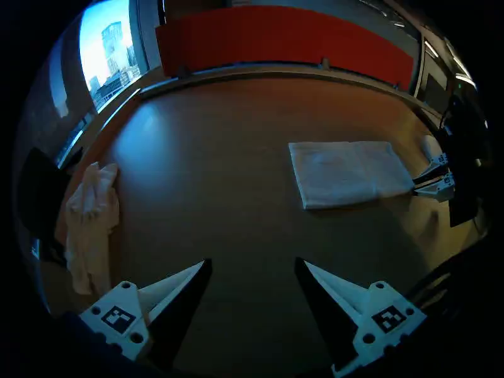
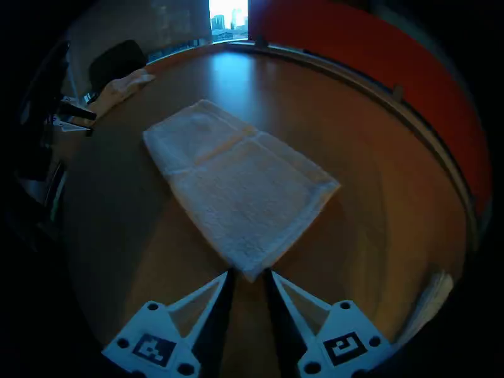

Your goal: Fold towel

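While my left gripper (image 1: 252,261) is hovering with fingers spread wide over the wooden table (image 1: 208,164), my right gripper (image 2: 247,272) is resting, fingers narrowly parted, around the near corner of the folded white towel (image 2: 239,183) (no squeeze that I can see). Beyond them, the towel is lying flat on the table, and a crumpled cloth (image 1: 91,214) is sitting at the table's far edge.

I see a crumpled cloth (image 1: 91,220) hanging over the wooden table's (image 1: 220,176) edge by a dark chair (image 2: 120,63). A red panel (image 1: 283,38) lines the far side.
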Action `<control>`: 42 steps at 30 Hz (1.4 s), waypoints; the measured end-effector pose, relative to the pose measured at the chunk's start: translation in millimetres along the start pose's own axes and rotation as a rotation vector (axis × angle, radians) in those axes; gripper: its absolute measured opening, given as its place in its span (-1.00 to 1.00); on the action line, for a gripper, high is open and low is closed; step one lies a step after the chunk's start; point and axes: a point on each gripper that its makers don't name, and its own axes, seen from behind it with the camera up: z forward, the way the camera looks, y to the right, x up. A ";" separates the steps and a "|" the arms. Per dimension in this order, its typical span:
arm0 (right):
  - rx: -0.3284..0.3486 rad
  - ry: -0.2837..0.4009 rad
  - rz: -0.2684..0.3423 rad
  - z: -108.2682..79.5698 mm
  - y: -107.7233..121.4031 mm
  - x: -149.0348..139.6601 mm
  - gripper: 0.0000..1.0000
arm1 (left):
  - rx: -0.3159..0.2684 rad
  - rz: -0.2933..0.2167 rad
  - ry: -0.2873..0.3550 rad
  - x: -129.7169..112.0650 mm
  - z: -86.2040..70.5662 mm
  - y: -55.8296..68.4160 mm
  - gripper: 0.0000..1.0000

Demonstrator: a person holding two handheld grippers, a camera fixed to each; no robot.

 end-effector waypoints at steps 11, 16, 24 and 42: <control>0.001 0.024 0.012 3.0 0.8 4.7 -0.85 | -0.003 -0.017 -0.005 -0.4 1.2 -1.0 0.95; -0.012 0.035 0.018 2.4 1.9 9.9 -0.93 | -0.005 -0.015 0.001 2.5 0.6 -0.8 0.95; -0.036 0.076 0.031 -9.7 7.2 25.4 -0.93 | -0.011 -0.009 0.010 7.7 0.8 0.5 0.94; -0.069 0.137 0.002 -43.2 11.9 51.8 -0.93 | -0.013 -0.010 0.018 10.6 -4.3 -1.1 0.95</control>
